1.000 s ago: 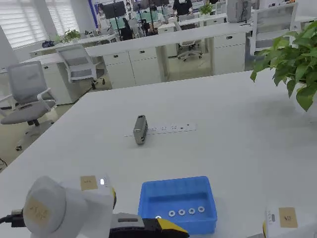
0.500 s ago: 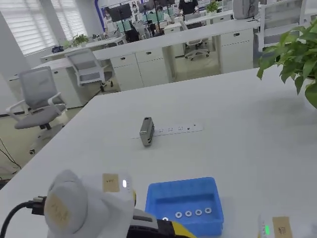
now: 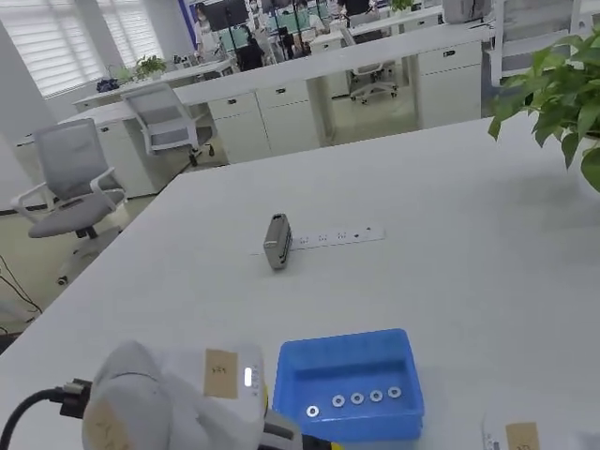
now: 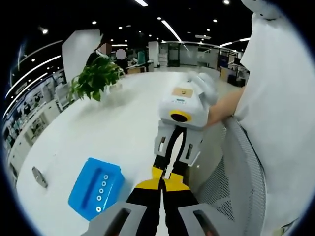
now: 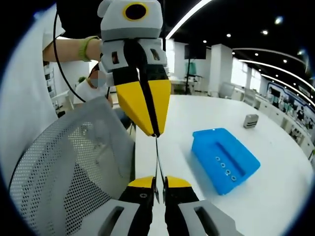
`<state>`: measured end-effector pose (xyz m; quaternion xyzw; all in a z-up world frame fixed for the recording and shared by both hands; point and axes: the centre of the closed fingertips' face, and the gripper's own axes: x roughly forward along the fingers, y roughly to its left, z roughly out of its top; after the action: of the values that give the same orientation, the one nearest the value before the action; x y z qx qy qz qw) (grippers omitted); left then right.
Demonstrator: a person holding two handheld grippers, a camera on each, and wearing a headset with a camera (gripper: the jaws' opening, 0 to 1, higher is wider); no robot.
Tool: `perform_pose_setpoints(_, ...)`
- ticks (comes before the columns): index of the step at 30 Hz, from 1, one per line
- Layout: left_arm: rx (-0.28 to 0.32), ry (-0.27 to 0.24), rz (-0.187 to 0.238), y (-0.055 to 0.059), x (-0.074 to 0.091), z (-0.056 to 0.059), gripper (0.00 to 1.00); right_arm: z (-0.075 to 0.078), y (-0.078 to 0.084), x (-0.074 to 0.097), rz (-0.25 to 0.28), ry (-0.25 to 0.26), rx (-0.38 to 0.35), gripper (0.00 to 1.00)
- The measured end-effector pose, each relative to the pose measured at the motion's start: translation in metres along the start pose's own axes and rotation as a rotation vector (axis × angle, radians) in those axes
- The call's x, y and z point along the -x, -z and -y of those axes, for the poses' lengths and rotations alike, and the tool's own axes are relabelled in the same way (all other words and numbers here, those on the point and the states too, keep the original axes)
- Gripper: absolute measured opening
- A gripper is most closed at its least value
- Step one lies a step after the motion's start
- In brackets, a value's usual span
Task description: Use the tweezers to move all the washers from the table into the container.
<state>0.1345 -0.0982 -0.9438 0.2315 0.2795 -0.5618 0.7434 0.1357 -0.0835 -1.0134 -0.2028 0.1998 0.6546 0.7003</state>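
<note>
A blue container (image 3: 286, 370) sits near the table's front edge, with several washers (image 3: 356, 398) in a row inside it. It also appears in the left gripper view (image 4: 83, 189) and the right gripper view (image 5: 243, 157). Thin metal tweezers (image 5: 158, 167) run between the two grippers off the table's front edge, above a mesh chair. My right gripper (image 5: 159, 183) is shut on one end. My left gripper (image 4: 163, 183), seen opposite as yellow jaws (image 5: 156, 132), is shut at the other end. The left gripper's white body (image 3: 159, 403) is at the bottom left.
A small grey device (image 3: 277, 242) and a white power strip (image 3: 339, 237) lie mid-table. A potted plant (image 3: 562, 94) stands at the right edge. A grey mesh chair (image 5: 74, 162) is under the grippers. Office chairs (image 3: 66, 178) and desks stand beyond the table.
The head camera has shifted, so the left gripper's yellow jaws have slid out of the bottom of the picture. The container and its washers have not moved on the table.
</note>
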Motion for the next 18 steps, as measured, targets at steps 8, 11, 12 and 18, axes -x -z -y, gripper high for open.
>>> perform_pose_setpoints(8,-0.014,0.024,-0.106,0.034,-0.005,-0.005,0.0,-0.003,0.02,-0.015,-0.138,-0.042,0.077,0.03)
perform_pose_setpoints(11,-0.009,0.032,-0.125,0.045,-0.006,-0.006,0.0,-0.004,0.026,-0.026,-0.187,-0.063,0.092,0.03)
perform_pose_setpoints(12,0.002,0.032,-0.137,0.051,-0.006,-0.007,0.0,-0.004,0.027,-0.028,-0.194,-0.063,0.093,0.03)
perform_pose_setpoints(18,0.044,-0.006,-0.178,0.083,-0.003,-0.02,0.0,-0.001,0.027,-0.043,-0.199,-0.096,0.076,0.03)
